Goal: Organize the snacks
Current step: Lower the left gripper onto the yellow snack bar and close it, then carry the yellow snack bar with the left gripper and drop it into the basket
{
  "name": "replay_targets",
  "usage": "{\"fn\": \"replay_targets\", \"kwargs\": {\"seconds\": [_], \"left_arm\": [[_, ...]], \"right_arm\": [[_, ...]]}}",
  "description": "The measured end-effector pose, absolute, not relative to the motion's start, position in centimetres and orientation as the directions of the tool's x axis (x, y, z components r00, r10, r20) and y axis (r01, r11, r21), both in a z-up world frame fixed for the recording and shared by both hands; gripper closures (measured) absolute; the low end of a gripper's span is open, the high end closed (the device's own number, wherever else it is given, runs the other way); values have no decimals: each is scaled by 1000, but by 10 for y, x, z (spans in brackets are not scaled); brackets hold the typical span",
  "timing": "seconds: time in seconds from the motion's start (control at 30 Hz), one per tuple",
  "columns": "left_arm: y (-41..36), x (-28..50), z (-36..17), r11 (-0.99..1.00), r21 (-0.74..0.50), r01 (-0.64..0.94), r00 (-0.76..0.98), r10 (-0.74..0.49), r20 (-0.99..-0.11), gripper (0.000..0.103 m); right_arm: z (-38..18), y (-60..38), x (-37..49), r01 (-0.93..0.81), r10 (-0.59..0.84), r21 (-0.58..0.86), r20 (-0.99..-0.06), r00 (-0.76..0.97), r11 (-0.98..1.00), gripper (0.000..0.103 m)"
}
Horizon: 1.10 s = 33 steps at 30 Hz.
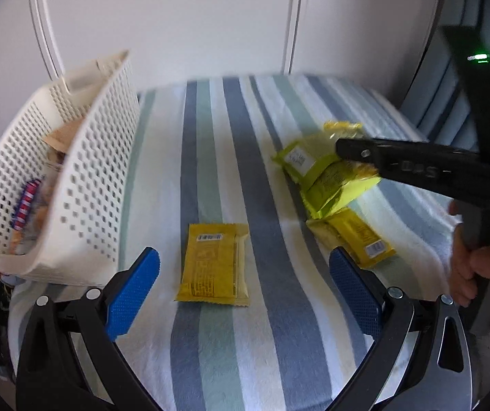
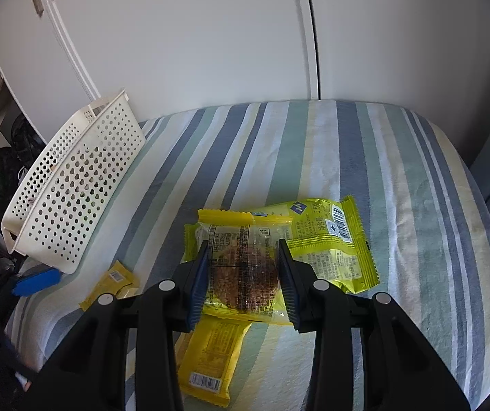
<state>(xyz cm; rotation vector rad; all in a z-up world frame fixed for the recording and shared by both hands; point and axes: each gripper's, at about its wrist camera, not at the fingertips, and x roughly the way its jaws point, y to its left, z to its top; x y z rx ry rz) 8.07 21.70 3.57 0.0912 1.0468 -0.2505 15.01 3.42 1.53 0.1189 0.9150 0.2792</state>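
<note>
My left gripper [image 1: 245, 291] hangs open just above the striped cloth, and a flat yellow packet [image 1: 215, 267] lies between its blue pads. A white perforated basket [image 1: 84, 178] tilts at the left with several snacks inside. My right gripper [image 2: 245, 281] is shut on a clear-fronted yellow packet with a brown cake [image 2: 245, 267]; its pads press both sides. A lime-green packet [image 2: 330, 250] lies beside it and another yellow packet [image 2: 210, 352] lies underneath. In the left wrist view the right gripper [image 1: 351, 150] reaches into that pile [image 1: 334, 185].
A striped cloth [image 2: 399, 205] covers the rounded surface, which drops off at right and front. White cupboard doors [image 2: 210, 51] stand close behind. The basket [image 2: 73, 185] sits at the left edge. A person's hand [image 1: 477, 274] grips the right tool's handle.
</note>
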Motion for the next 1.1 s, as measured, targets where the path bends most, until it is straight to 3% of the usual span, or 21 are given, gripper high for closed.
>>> {"fn": "replay_targets", "kwargs": {"seconds": [0.1,0.13,0.23,0.43,0.5,0.57,0.6,1.1], "left_arm": [[218,93,20,971,-53,234,423,-151,-893,7],[219,97,15,973,-53,227,407,-144,-902,14],[221,106,-3,976,-40,214,349,-115,-930,23],[220,109,-14,975,-23,222,320,-95,-943,25],[216,110,-14,973,-7,230,329,-84,-941,35],[212,107,-13,970,-3,245,346,-90,-934,53],[208,111,-10,969,-3,249,348,-93,-933,54],[195,87,25,964,-34,264,462,-158,-873,55]], "right_arm": [[16,35,149,-193,298,227,-760,577,954,65],[16,35,148,-193,301,231,-759,578,954,65],[17,36,147,-200,311,239,-755,577,950,65],[17,39,146,-210,320,242,-754,574,947,65],[17,39,146,-211,321,242,-753,574,947,65],[17,39,146,-209,321,244,-752,575,947,65],[17,39,145,-208,320,244,-752,576,947,65],[15,34,146,-183,318,260,-747,584,948,65]]}}
